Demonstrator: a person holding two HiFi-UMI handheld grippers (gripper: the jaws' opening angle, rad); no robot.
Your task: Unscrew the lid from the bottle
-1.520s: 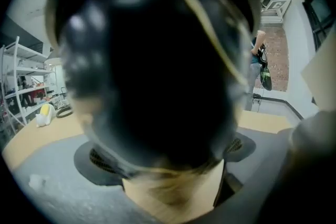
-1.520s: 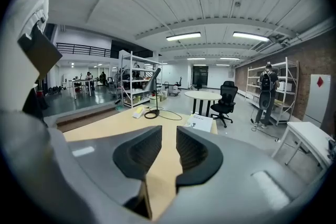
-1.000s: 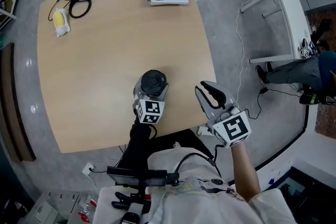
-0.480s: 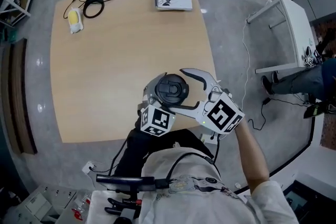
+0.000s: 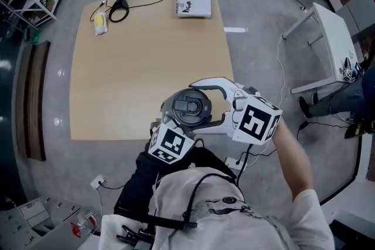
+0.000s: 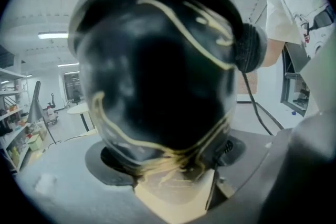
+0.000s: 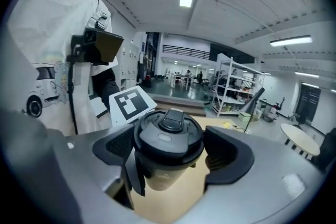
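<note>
The lid (image 5: 190,107) sits on the bottle (image 7: 164,178), which the left tool (image 5: 173,122) clamps by its body above the counter's (image 5: 129,67) near edge, toward the right corner. The right tool's (image 7: 167,148) jaws are closing around the lid, their pads apparently not yet pressing. Next, probably: clamp firmly, then twist against the steadied bottle.

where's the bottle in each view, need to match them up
head view: bottle just below centre, seen from above.
left gripper view: bottle fills the middle, dark and very close.
right gripper view: bottle at lower centre, upright.
shared landmark: the tan table, showing under the bottle in both gripper views.
</note>
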